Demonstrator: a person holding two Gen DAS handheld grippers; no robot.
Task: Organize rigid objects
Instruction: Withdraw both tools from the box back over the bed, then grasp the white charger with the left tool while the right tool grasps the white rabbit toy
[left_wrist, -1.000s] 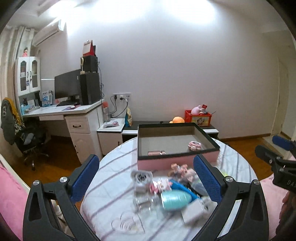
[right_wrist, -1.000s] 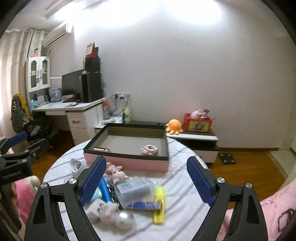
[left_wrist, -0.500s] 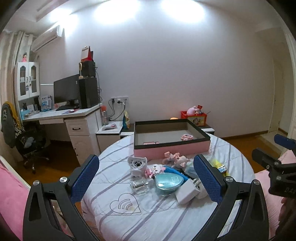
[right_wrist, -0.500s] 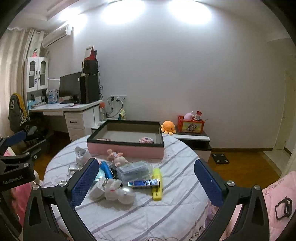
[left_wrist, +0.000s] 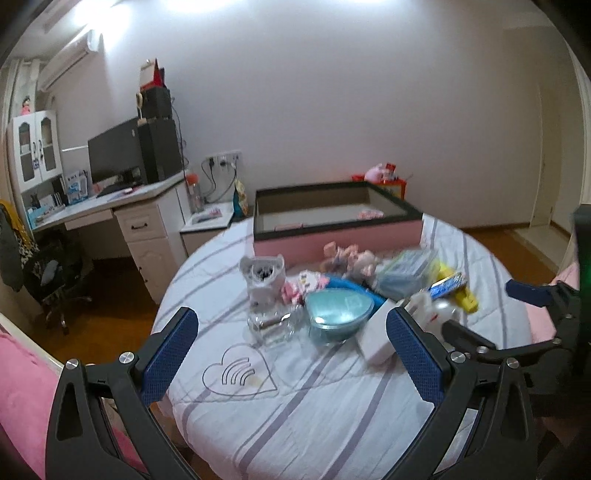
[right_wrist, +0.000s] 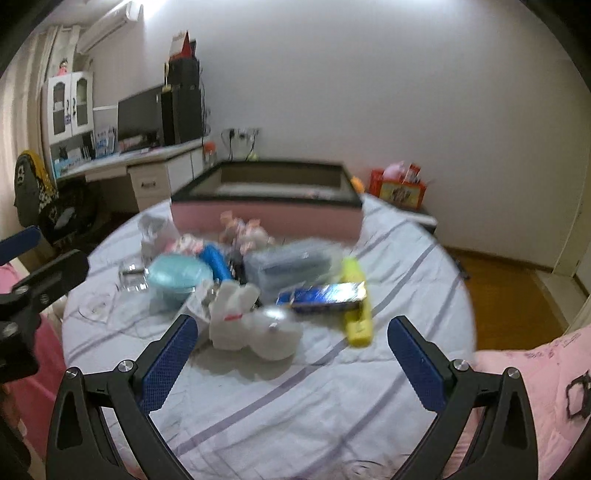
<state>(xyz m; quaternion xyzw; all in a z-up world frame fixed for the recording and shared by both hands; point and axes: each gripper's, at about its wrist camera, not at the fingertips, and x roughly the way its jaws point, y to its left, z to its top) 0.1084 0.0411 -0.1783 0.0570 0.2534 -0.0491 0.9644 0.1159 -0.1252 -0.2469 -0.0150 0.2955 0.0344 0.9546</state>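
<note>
Blue finger pads: both tools show blue-padded fingers spread wide with nothing between them.
Left gripper (left_wrist: 291, 343): fingers wide and empty; it has sunk toward the heap compared with a second ago and hangs above the surface, on the near side of the pink box.
Clear glass piece (left_wrist: 269, 325): on the surface, near side of the pink box, just left of the teal case; untouched.
Teal case (left_wrist: 338, 312): in the heap between the pink box and the left gripper, resting against neighbouring items.
Pink box (left_wrist: 338, 240): open, dark-rimmed, at the far side of the surface; only a couple of small items lie inside it.
Surface (left_wrist: 314, 406): round, covered in a white striped cloth; its near part is bare.
Right gripper (right_wrist: 291, 343): fingers at full spread, empty; it too has dropped lower than a second ago, and the frame is blurred.
White rabbit figure (right_wrist: 232, 314): nearest item ahead of the right gripper, on the near side of the pink box, touching a silvery round piece.
Yellow tube (right_wrist: 356, 306): right end of the heap, beside a blue foil packet (right_wrist: 321, 293).
Assessment: both tools have closed in; no item is gripped, so sorting into the pink box appears barely begun.
</note>
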